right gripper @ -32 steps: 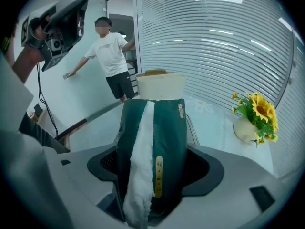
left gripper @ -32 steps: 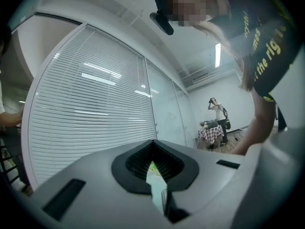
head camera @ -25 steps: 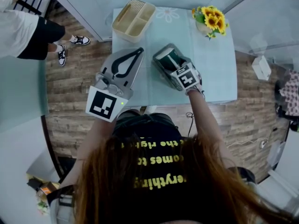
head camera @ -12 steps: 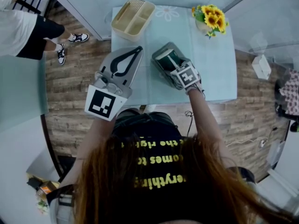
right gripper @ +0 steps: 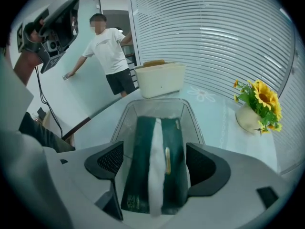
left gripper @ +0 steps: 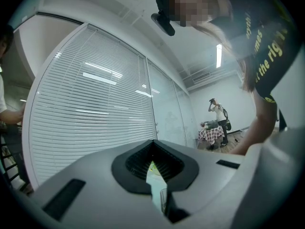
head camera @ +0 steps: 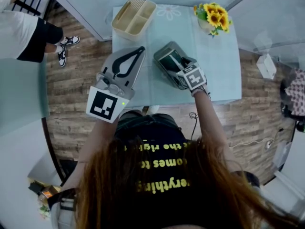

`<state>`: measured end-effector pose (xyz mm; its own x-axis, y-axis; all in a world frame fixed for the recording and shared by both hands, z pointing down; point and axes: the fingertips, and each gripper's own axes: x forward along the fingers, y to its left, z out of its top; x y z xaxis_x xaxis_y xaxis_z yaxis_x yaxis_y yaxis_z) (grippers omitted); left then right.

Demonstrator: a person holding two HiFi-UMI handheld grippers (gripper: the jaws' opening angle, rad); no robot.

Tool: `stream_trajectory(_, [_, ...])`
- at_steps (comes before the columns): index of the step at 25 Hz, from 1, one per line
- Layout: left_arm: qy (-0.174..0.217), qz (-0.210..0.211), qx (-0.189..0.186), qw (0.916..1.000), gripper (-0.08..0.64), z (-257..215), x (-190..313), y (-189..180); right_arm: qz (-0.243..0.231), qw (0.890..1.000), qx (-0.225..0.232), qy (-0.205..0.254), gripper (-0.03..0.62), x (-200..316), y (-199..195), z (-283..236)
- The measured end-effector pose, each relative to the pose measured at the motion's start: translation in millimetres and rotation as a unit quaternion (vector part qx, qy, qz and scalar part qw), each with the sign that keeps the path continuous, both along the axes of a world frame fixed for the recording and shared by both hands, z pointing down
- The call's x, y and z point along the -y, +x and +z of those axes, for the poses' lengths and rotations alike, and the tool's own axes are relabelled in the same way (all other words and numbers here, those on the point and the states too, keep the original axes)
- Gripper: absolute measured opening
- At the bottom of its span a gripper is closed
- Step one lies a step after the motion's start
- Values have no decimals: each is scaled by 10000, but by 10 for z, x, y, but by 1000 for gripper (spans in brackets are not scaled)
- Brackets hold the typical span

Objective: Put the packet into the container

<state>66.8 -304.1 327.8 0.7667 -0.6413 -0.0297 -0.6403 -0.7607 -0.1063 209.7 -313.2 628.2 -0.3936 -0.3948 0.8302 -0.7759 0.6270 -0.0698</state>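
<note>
The right claw (right gripper: 157, 162) has just been opening and stands wide, pads off the green packet (right gripper: 167, 142) between them. The packet lies in the clear container (right gripper: 192, 114) (on the table (right gripper: 217, 111)). The left claw (head camera: 141, 50) is closed, empty

The packet (right gripper: 157, 166) is glossy dark-green film with a white strip. The container (right gripper: 193, 120) is clear, smooth plastic. The table (head camera: 214, 70) is pale and glossy, the floor (head camera: 71, 89) matt wood planking.
</note>
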Motion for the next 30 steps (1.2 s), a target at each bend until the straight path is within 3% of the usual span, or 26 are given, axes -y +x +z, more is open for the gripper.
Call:
stream_trajectory(7, [2,41,-28,10000,2,1,-39,26,22,9998,78,159,403,25,-19,-143])
stream_trajectory(11, [16,41,-27,10000,2,-3,-57,27,206,9981,447,368,397,46,-45,-275])
stream_trajectory(13, [9,45,-15,10000,2,1,-64,25,292,9966,460,626,337,69,-27,-371])
stream_trajectory(15, [5,52,-12,10000,2,6,-72,23,337,9946,372,912,192,81,-1,-452])
stream_trajectory(17, [8,60,-26,10000,2,7,-77,25,388,9925,378,1097,115,77,3,-510])
stream_trajectory(25, [13,93,-13,10000,2,4,-98,36,644,9824,781,1570,32,18,-37,-785])
stream_trajectory(30, [27,141,-19,9999,2,0,-118,37,769,9677,1150,2106,23,5,-78,-1179])
